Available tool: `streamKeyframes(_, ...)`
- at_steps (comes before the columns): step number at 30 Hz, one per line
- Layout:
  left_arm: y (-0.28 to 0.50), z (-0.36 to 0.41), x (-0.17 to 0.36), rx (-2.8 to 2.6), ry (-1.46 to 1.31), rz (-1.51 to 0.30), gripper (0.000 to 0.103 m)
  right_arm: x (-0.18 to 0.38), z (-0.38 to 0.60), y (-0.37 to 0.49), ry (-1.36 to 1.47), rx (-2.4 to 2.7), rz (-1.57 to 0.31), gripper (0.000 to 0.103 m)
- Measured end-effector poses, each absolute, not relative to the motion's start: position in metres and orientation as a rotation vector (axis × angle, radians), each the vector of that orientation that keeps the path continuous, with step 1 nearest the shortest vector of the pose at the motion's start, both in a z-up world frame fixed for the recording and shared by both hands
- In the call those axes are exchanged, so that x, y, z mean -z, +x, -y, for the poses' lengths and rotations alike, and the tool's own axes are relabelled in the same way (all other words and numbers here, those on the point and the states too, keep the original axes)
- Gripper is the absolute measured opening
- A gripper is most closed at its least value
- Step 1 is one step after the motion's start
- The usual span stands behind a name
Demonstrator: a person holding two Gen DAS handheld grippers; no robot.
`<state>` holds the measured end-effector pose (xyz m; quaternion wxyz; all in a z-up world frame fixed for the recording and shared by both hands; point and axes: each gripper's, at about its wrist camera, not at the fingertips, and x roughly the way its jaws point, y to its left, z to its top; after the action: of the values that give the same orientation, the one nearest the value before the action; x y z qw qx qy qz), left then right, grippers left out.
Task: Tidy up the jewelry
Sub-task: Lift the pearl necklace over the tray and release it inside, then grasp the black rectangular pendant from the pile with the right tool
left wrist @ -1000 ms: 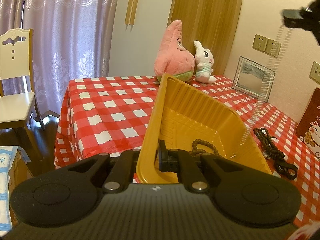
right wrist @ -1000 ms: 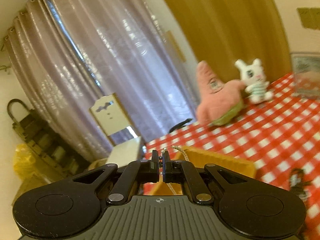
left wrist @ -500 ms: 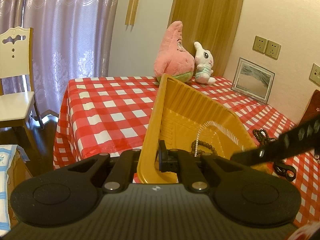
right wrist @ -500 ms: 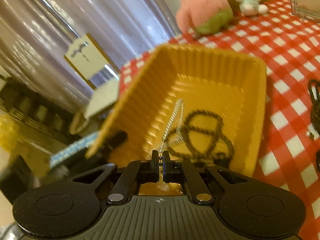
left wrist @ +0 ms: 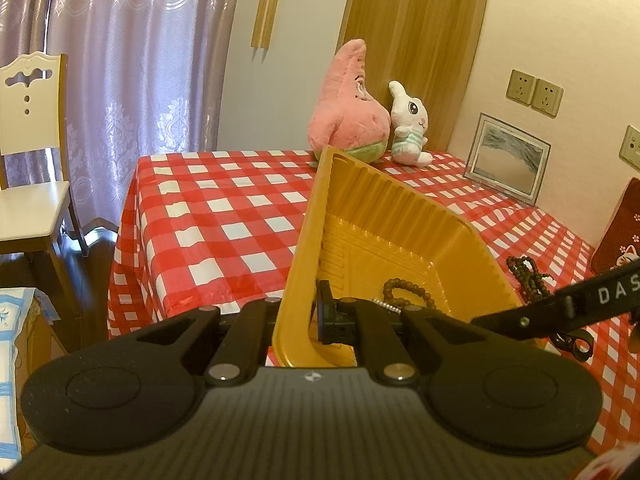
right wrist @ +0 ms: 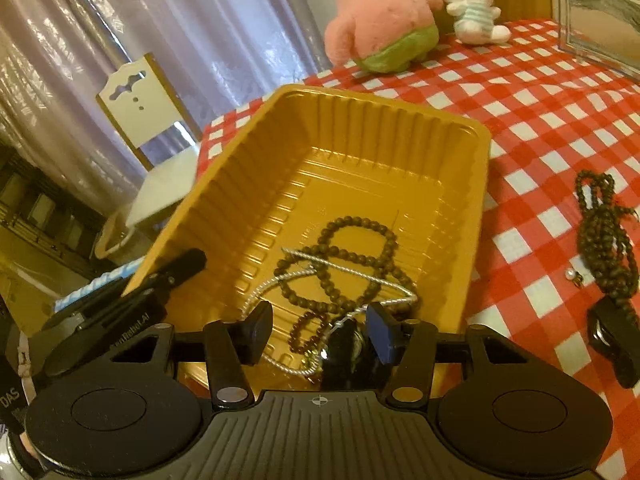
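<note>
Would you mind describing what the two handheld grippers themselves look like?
Both are matte black plastic. The left gripper and right gripper each have a ribbed body with a small crosshair mark, two round side bulges, silver pivot screws and linked bars to flat pads. A side bar carries white "DAS" lettering.

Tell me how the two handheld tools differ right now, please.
The left tool is clamped shut on the rim of the yellow tray, tilting it up off the checked tablecloth. The right tool has just opened, gripping nothing; the silver chain lies in the tray beside brown beads. Both are black and point down at the tray.
</note>
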<state>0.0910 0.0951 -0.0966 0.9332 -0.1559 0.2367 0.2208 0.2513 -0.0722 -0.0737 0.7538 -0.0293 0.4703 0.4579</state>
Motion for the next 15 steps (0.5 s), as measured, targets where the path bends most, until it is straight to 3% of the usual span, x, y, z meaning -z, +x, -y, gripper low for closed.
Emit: streamKeyframes(15, 0.091, -0.095, 0.097, -0.449, -0.317, -0.485, 0.005, 0.065, 0.127, 0.247, 0.021, -0.945, -1.039, 0.053)
